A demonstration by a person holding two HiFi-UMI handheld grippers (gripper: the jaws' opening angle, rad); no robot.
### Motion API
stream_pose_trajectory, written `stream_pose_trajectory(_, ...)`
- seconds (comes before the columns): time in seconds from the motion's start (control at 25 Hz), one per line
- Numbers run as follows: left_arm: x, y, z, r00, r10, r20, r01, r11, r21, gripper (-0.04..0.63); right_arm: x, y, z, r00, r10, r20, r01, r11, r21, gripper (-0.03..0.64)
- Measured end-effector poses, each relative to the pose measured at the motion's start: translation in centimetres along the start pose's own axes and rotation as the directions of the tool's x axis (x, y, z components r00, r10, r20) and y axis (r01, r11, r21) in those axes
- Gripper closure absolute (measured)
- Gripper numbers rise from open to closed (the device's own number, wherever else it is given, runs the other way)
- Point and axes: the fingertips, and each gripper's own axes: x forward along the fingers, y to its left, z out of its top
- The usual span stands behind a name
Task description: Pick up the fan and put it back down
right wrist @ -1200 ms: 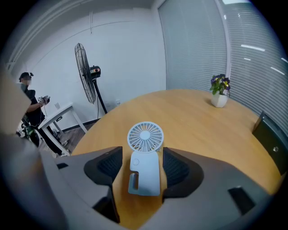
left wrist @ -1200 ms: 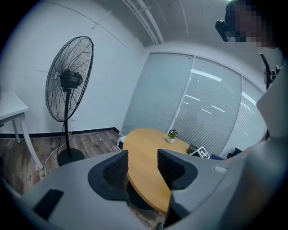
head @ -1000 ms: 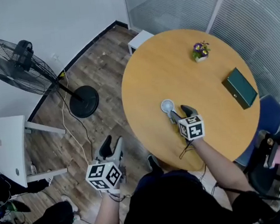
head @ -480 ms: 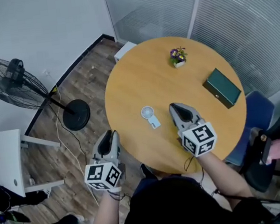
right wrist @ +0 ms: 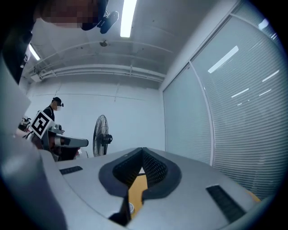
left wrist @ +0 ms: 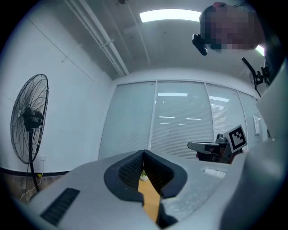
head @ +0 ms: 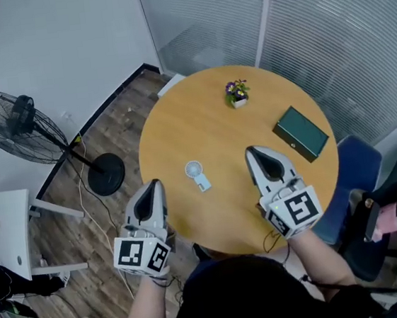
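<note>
A small white hand fan [head: 195, 174] lies flat on the round wooden table [head: 202, 129], near its front left. My left gripper [head: 155, 184] hangs off the table's left edge, raised and level, below and left of the fan. My right gripper [head: 252, 151] hovers over the table to the fan's right, well apart from it. Both have just been closing and are now shut with nothing between the pads. In the left gripper view the jaws [left wrist: 144, 153] meet, as they do in the right gripper view [right wrist: 142, 150].
A purple potted flower [head: 234, 92] and a dark green box [head: 300, 133] sit on the table's far side. A black pedestal fan [head: 20, 125] stands on the wood floor at left, by a white side table [head: 7, 230]. A blue chair [head: 350, 173] is at right.
Both grippers rose towards the camera and their jaws closed empty. The right gripper drew away from the small fan, which stays lying on the table.
</note>
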Motion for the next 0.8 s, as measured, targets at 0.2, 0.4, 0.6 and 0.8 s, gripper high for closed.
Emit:
stream_pose_trajectory(0.2, 0.1, -2.7, 1.8, 0.999, 0.012, 0.043, -0.014, 0.999, 0.041, 0.589, -3.0, -1.3, 2.3, 0.999, -0.017, 0.049, 0.018, 0.999, -0.028, 0.612)
stream_pose_trajectory(0.4, 0.2, -5.6, 1.3, 0.999, 0.012, 0.049, -0.014, 0.999, 0.04, 0.588, -6.0, -2.6, 3.5, 0.996, -0.017, 0.082, 0.019, 0.999, -0.027, 0.612)
stream_pose_trajectory(0.6, 0.4, -8.0, 0.9, 0.998, 0.02, 0.058, -0.023, 0.999, 0.044, 0.588, -8.7, -4.2, 3.8, 0.995, -0.024, 0.098, 0.028, 0.999, -0.033, 0.611)
stream_pose_trajectory(0.8, 0.2, -9.4, 0.8, 0.997, 0.035, 0.065, -0.038, 0.998, 0.046, 0.588, -10.0, -5.3, 3.9, 0.994, -0.023, 0.105, 0.026, 0.999, -0.027, 0.611)
